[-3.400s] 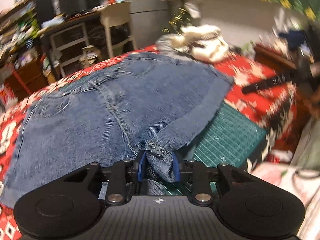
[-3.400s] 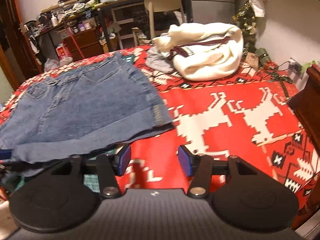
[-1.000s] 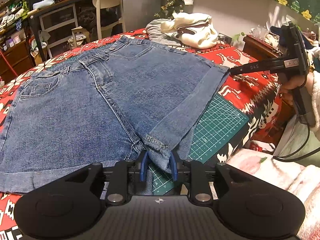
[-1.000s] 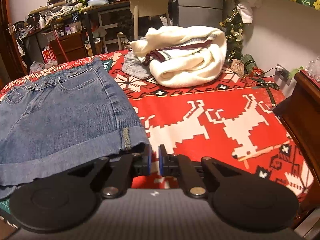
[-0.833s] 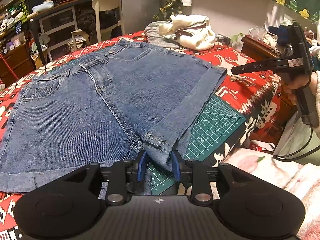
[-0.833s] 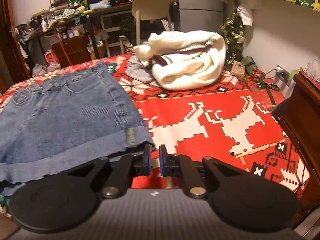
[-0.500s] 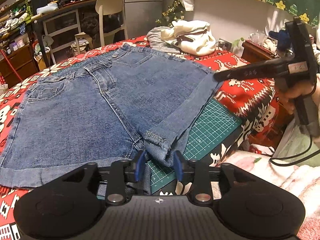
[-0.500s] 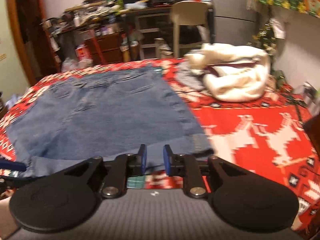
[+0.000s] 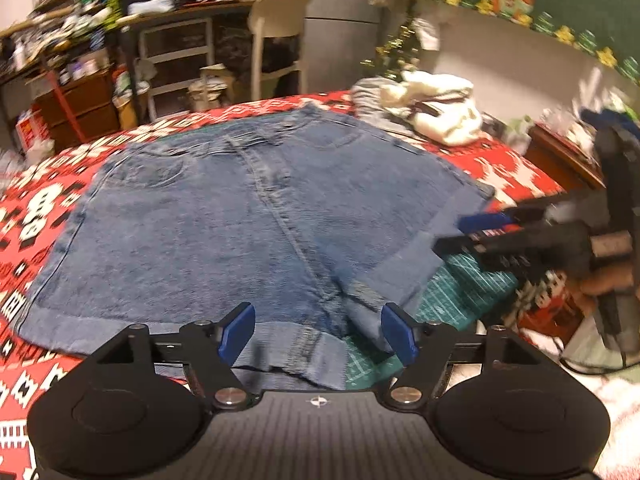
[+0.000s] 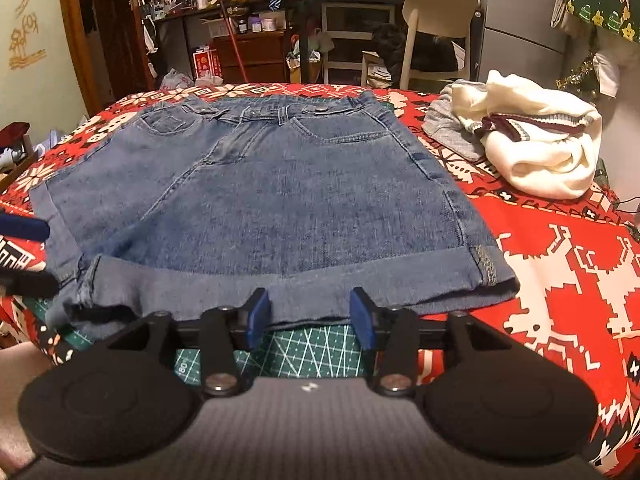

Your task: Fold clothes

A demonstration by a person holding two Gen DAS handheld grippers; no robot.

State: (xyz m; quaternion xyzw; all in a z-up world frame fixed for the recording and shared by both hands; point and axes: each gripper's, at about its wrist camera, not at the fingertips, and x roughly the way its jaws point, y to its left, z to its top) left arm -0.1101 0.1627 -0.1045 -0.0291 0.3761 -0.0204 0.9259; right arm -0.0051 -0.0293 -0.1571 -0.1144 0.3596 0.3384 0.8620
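Both claws have let go since 1 second ago: the left claw [image 9: 318,334] no longer pinches the crotch hem, and the right claw [image 10: 310,316], then pressed together, has swung over to the leg hem. Each is opening, with hem cloth between the blue pads, unpinched. The denim shorts [image 10: 260,200] lie flat on the red patterned tabletop [image 10: 560,280], hems over a green cutting mat [image 10: 312,348] marked "80".

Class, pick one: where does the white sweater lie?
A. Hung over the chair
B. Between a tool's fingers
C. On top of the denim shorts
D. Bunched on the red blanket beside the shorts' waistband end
D: the white sweater sits heaped on the red blanket, right of the denim shorts, apart from them.
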